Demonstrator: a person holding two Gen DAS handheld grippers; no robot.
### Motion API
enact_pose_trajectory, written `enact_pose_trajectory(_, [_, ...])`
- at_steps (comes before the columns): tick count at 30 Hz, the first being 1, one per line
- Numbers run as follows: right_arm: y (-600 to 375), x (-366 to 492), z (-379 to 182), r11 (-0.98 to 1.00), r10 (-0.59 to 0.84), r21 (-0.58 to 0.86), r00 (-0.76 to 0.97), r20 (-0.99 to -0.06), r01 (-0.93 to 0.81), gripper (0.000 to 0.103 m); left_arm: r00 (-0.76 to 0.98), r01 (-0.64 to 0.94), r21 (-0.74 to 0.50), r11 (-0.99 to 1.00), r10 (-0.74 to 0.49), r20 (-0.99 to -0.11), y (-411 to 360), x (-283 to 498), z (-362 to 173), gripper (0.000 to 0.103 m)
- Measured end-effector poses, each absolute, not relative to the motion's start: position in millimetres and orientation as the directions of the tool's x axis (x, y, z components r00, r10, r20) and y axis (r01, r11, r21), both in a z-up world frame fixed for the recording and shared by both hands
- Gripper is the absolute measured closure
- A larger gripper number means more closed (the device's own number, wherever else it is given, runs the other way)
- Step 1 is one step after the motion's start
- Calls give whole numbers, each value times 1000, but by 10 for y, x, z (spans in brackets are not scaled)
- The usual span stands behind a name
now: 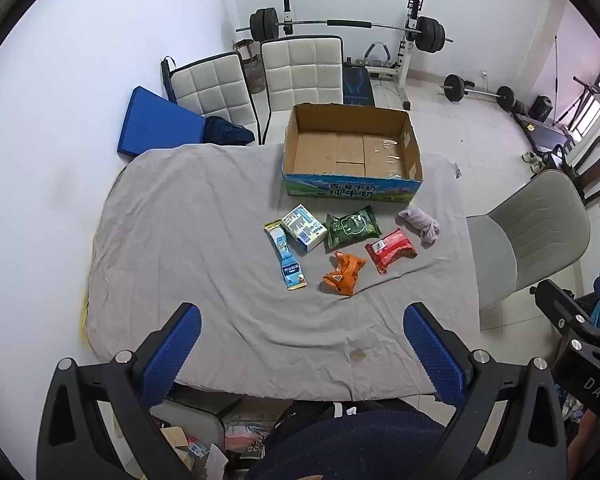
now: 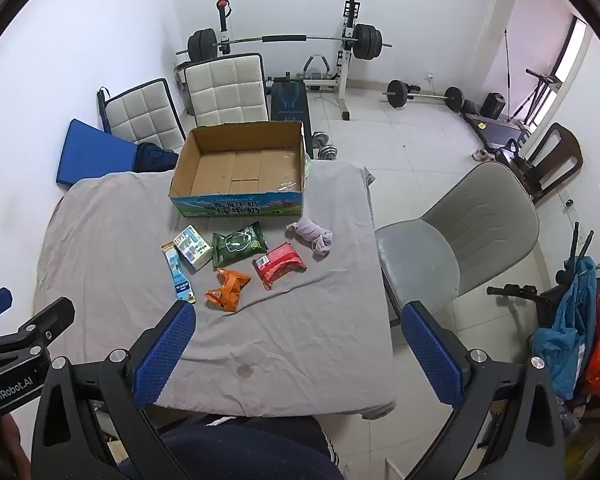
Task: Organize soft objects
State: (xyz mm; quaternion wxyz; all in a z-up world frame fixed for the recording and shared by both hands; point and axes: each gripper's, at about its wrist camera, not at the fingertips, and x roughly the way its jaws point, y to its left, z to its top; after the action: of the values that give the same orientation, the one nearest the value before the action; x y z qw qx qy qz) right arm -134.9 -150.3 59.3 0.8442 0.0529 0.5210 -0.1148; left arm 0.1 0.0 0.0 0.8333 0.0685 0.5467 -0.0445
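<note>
Left wrist view: left gripper (image 1: 302, 344) and right gripper (image 2: 298, 342) are hovering wide apart, empty, while lilac cloth bundle (image 1: 420, 224), likely light and limp, is lying near tablecloth's (image 1: 180, 220) right edge, best pinched mid-roll.

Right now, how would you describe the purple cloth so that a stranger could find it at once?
Start at the open cardboard box on the grey sheet. Just in front of its right corner lies the purple cloth, beside the red packet. It is the only bunched fabric; its neighbours are all printed packets.
</note>
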Motion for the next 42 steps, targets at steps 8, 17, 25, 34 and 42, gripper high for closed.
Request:
enact_pose_trajectory(8, [-1544, -1349, 707, 969, -134, -23, 444, -886, 248, 0, 402, 141, 66, 988, 4, -915, -21, 51, -4, 0])
enact_pose_trajectory(17, [-1518, -1373, 782, 967, -147, -29, 458, -877, 254, 0, 436, 138, 47, 989, -18, -900, 28, -49, 96, 0])
enact_pose_trajectory(25, [-1507, -1369, 804, 966, -148, -30, 457, -877, 256, 0, 437, 136, 44, 990, -20, -899, 12, 11, 119, 0])
enact_pose_trajectory(34, [-1520, -1354, 774, 966, -147, -31, 450, -881, 255, 0, 441, 138, 37, 990, -28, -897, -23, -15, 120, 0])
enact_pose_trajectory(42, [-1536, -1346, 742, 966, -147, -31, 449, -881, 255, 0, 439, 132, 26, 991, -35, -898, -48, -35, 78, 0])
